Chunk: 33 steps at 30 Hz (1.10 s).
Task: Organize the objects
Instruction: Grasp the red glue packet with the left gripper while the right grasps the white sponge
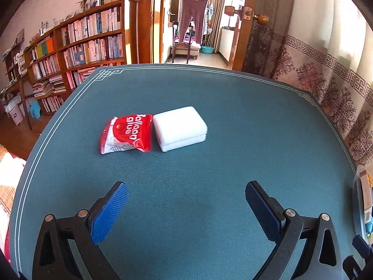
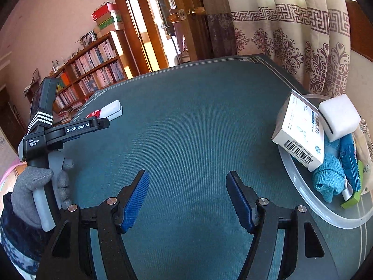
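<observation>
L gripper (image 1: 186, 207) spread, empty | R gripper (image 2: 187, 198) spread, empty | bin (image 2: 303, 193) at R, near edge: holds box (image 2: 300, 135), sponge (image 2: 338, 119), cloth (image 2: 328, 177) – part done, judged | left: glue packet (image 1: 127, 134) touching white sponge (image 1: 180, 128), mid-table (image 1: 209, 93), ahead of L fingers, well apart.

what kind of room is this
Most likely a lived-in home, perhaps a study or living room: a full wooden bookshelf, patterned curtains, and clothes on a hanger through the open doorway, behind a table with a teal mat.
</observation>
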### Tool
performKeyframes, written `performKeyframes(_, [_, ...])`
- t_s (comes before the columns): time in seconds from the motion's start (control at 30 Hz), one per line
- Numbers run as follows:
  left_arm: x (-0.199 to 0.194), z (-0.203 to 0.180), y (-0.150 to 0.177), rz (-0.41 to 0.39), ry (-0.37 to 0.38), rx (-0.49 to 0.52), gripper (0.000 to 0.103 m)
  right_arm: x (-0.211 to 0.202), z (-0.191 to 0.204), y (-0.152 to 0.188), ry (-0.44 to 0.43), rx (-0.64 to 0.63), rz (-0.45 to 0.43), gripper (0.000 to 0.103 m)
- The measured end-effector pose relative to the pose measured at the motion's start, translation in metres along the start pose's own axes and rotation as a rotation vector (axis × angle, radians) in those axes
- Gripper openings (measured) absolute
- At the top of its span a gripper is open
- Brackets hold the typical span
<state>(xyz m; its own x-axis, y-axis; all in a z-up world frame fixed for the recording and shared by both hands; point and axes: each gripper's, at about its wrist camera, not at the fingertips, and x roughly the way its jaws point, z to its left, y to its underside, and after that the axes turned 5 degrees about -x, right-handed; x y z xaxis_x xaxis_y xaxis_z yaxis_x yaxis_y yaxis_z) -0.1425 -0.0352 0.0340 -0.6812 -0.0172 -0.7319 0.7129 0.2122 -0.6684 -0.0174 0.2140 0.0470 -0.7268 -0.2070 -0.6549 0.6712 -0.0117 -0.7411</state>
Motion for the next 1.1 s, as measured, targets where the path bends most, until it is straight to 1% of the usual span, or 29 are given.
performKeyframes(0.2, [0.013,0.038,-0.014,0.002,-0.073,-0.039,0.103,0.016,0.016,-0.005,-0.033,-0.041,0.027,0.07])
performKeyframes(0.37, [0.024,0.062,-0.029,0.0,-0.113,-0.08,0.103,0.031,0.027,-0.008,-0.058,-0.061,0.053,0.07])
performKeyframes(0.43, [0.03,0.068,-0.035,0.009,-0.115,-0.091,0.103,0.038,0.032,-0.008,-0.065,-0.07,0.063,0.07])
performKeyframes(0.53, [0.037,0.071,-0.044,0.018,-0.092,-0.107,0.103,0.046,0.039,-0.009,-0.071,-0.091,0.073,0.07])
performKeyframes(0.8, [0.055,0.067,-0.055,0.015,-0.099,-0.094,0.102,0.071,0.058,-0.02,-0.074,-0.148,0.086,0.07])
performKeyframes(0.87, [0.058,0.068,-0.054,0.022,-0.088,-0.092,0.098,0.078,0.065,-0.024,-0.078,-0.16,0.084,0.07])
performKeyframes(0.93, [0.062,0.07,-0.054,0.039,-0.067,-0.09,0.085,0.084,0.074,-0.028,-0.083,-0.172,0.079,0.07])
performKeyframes(0.97, [0.06,0.071,-0.054,0.028,-0.07,-0.087,0.083,0.088,0.078,-0.032,-0.086,-0.18,0.075,0.07])
performKeyframes(1.03, [0.059,0.07,-0.054,0.018,-0.055,-0.083,0.071,0.096,0.084,-0.039,-0.101,-0.193,0.068,0.07])
performKeyframes(1.07, [0.058,0.07,-0.055,0.014,-0.046,-0.08,0.068,0.101,0.088,-0.042,-0.106,-0.198,0.066,0.07])
performKeyframes(1.1, [0.057,0.069,-0.054,0.012,-0.038,-0.076,0.059,0.106,0.092,-0.046,-0.111,-0.202,0.066,0.07])
